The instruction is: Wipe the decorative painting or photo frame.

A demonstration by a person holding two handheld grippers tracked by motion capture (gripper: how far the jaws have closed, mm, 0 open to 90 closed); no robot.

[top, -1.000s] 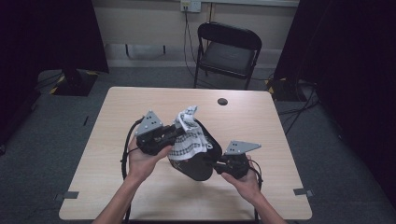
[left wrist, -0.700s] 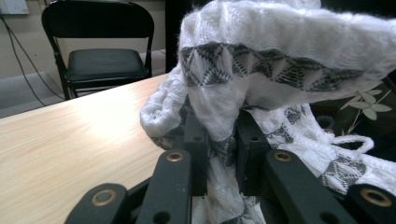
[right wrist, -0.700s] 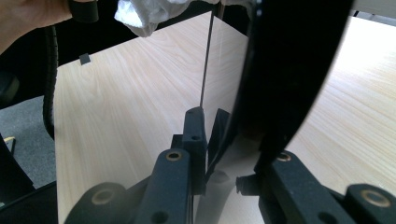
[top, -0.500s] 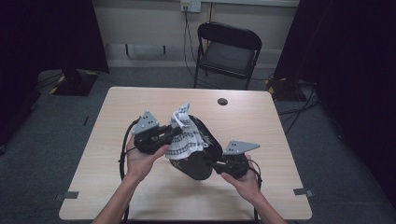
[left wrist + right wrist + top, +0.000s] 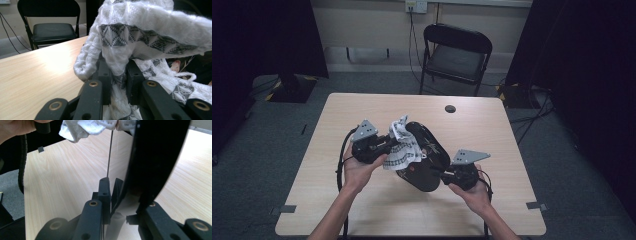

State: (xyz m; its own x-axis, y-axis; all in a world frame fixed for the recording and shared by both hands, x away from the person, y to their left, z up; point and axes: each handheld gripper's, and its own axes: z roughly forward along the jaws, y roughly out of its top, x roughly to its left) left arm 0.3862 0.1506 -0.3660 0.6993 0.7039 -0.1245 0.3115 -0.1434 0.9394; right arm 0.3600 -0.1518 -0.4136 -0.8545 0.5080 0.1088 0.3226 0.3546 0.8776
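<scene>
A white cloth [image 5: 401, 147] with grey triangle bands hangs over the upper end of a black bag [image 5: 428, 160] held above the wooden table [image 5: 362, 205]. My left gripper [image 5: 387, 145] is shut on the cloth; in the left gripper view the fabric [image 5: 150, 37] is bunched between the jaws of the left gripper [image 5: 118, 70] and drapes over them. My right gripper [image 5: 447, 176] is shut on the bag's lower edge. Seen from the right gripper [image 5: 113, 185], the glossy black bag [image 5: 155, 157] rises from its jaws, with the cloth [image 5: 85, 126] above.
A black folding chair [image 5: 457, 50] stands beyond the table's far edge, with cables and a wall socket behind it. A small dark round object [image 5: 450, 108] lies near the table's far right. Dark curtains flank the room.
My left gripper has shifted slightly left and lower with the cloth in it, and more of the bag's upper end shows past the cloth. The right hand has kept still.
</scene>
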